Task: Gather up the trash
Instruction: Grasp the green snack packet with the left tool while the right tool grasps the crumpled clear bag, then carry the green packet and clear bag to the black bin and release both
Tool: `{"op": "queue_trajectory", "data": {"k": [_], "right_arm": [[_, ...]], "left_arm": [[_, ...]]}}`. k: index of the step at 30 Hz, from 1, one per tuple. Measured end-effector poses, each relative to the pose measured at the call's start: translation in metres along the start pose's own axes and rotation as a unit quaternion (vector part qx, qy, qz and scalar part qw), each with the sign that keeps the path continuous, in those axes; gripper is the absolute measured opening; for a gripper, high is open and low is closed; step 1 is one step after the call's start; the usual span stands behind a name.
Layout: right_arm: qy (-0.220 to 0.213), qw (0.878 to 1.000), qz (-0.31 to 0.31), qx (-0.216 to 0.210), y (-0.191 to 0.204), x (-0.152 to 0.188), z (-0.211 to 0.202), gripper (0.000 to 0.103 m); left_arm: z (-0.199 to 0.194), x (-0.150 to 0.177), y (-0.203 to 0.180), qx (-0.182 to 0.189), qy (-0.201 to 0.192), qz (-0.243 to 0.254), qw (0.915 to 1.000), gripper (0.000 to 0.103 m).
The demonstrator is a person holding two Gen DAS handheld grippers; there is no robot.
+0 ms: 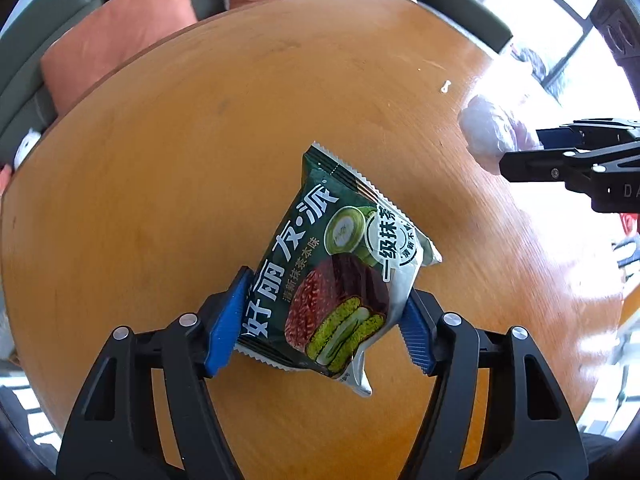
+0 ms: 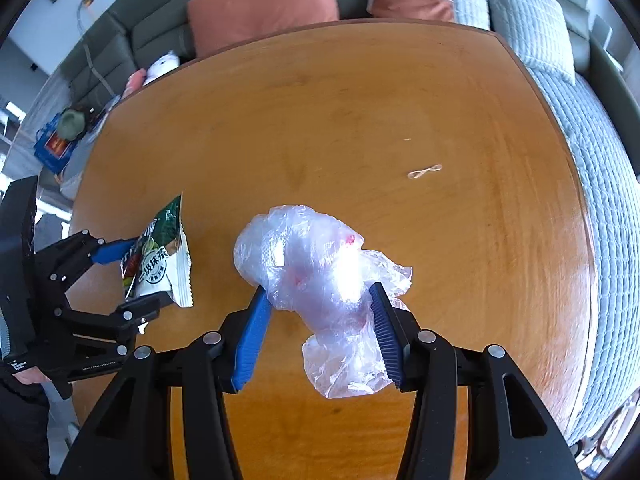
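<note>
Snack wrapper [image 1: 332, 264] clamped in left gripper [image 1: 320, 320], long axis tilted up-left, above wooden bench [image 1: 200, 140]. Crumpled plastic bag [image 2: 320, 280] pinched in right gripper [image 2: 320, 328]. Rubber band [image 2: 425, 171] on bench; sofa cushions [image 2: 264, 4] beyond.

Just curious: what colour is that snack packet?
Dark green snack packet with white lettering and silvery edges, clearest in the left wrist view.

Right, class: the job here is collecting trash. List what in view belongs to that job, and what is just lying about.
Belongs to the job:
- green snack wrapper, in the left gripper
- crumpled clear plastic bag, in the right gripper
- rubber band, loose on the table

Just lying about:
- orange cushions
- sofa
</note>
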State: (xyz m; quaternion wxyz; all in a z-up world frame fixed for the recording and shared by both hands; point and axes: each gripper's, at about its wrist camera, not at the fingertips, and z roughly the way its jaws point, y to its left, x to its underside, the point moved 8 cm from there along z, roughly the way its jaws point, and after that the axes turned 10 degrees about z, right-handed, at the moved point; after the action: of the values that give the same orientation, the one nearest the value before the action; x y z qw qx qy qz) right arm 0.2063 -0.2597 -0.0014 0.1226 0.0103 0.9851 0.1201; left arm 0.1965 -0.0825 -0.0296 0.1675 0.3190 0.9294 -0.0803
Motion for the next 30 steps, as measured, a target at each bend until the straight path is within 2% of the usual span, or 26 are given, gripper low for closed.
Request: {"op": "queue_trajectory", "data": {"k": [5,7,16,22,25,30], "right_arm": [[0.0,1.0,-0.026,-0.01,0.03,0.022,-0.011,0.052],[-0.002,0.999,-0.037,-0.017,0.047,0.032,-0.017,0.052],[0.001,0.995,-0.087,-0.049,0.137,0.077,-0.024,0.052],[0.019,0.988,-0.137,-0.075,0.211,0.11,-0.017,0.052],[0.031,0.982,-0.165,-0.087,0.25,0.128,-0.013,0.052],[0.052,0.97,-0.216,-0.103,0.315,0.159,-0.003,0.052]], "left_arm": [[-0.025,0.044,0.005,-0.01,-0.013,-0.02,0.9997,0.066],[-0.029,0.047,0.003,-0.014,-0.017,-0.031,0.9993,0.066],[-0.077,0.135,0.031,-0.035,-0.041,-0.121,0.9911,0.066],[-0.108,0.207,0.052,-0.054,-0.051,-0.181,0.9807,0.066],[-0.124,0.242,0.065,-0.073,-0.056,-0.214,0.9725,0.066],[-0.15,0.304,0.088,-0.097,-0.066,-0.276,0.9541,0.066]]}}
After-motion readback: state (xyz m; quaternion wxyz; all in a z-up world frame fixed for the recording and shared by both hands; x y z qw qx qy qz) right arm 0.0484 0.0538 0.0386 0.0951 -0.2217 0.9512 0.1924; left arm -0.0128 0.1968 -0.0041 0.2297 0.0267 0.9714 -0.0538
